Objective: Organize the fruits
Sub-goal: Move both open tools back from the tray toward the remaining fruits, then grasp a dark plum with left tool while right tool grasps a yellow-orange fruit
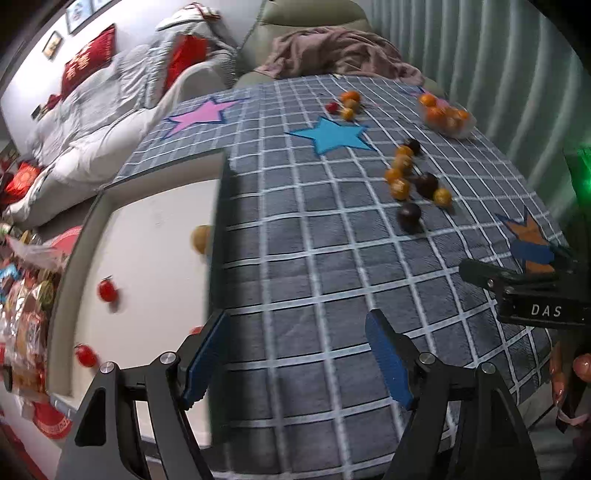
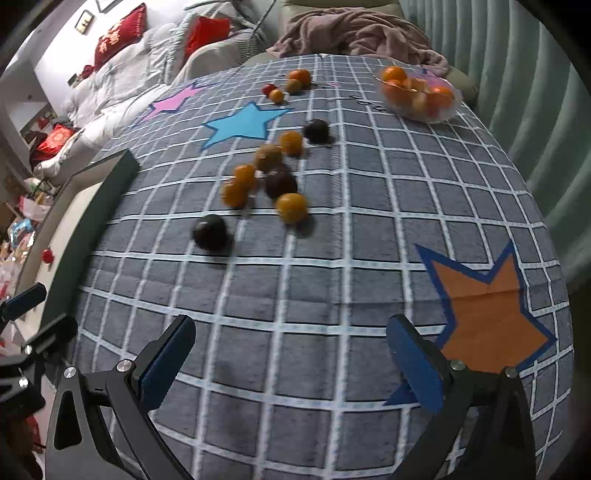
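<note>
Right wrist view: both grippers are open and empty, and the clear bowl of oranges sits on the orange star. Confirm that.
Not quite. In the right wrist view the bowl sits at the far end of the checked cloth, well away from the orange star. Left gripper and right gripper are open and empty.

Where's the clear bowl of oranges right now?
The clear plastic bowl of oranges sits at the far right of the grey checked tablecloth in both wrist views, near the crumpled pink blanket and beyond the loose fruit cluster.
</note>
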`<state>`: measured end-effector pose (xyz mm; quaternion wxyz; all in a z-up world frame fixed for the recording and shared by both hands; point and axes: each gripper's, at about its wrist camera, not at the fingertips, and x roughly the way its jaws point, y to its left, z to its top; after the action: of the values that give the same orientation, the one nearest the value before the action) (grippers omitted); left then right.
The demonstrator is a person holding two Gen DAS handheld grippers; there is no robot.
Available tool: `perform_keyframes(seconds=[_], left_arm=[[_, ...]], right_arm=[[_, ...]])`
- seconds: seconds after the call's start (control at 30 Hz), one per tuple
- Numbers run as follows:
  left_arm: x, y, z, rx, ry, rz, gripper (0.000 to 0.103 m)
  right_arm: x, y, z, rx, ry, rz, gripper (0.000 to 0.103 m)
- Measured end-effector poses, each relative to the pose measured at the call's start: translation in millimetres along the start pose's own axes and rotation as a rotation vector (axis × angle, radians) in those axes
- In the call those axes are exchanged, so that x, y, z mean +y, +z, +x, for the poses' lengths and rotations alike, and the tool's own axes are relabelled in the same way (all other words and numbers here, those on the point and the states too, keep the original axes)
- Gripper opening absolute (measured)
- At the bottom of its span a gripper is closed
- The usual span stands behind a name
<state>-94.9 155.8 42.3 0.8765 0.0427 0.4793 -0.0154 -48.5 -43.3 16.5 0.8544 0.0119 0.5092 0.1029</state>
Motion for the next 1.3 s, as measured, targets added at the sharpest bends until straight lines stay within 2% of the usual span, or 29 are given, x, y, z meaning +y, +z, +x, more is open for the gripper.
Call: perform_keyframes(seconds=[0.33,0.67,0.73,0.77,0.87,1.0,1.23,1.3], left_arm=[[-32,11,33,0.051,0.008,0.043,0.076],[-54,36,53,0.020,0.005,0.074,0.076],[-56,41,57,0.011,0.004,0.078,0.076],[-57,44,58,0.007,0.002,0.078,0.076],[-60,49,62,0.000,-0.003,0.076,0.076],[-62,55,66,-0.004,-0.011,0.071,0.076],[-72,66,72,-0.030,-0.007,0.092,0.076],[-74,67,73,-0.041,-0.003,0.105,0.076]], right_arm=[[-8,19,16,-0.015,-0.026,-0.048,0.103],[4,46,31,-0.014,0.026,-0.115,0.102],[6,50,32,-0.019,0.035,-0.123,0.098],[6,53,32,-0.019,0.045,-0.125,0.091],[1,58,31,-0.024,0.069,-0.108,0.083],[-10,58,25,-0.033,0.103,-0.089,0.082],[-7,58,25,-0.023,0.088,-0.150,0.080],[-4,60,29,-0.012,0.101,-0.154,0.068]])
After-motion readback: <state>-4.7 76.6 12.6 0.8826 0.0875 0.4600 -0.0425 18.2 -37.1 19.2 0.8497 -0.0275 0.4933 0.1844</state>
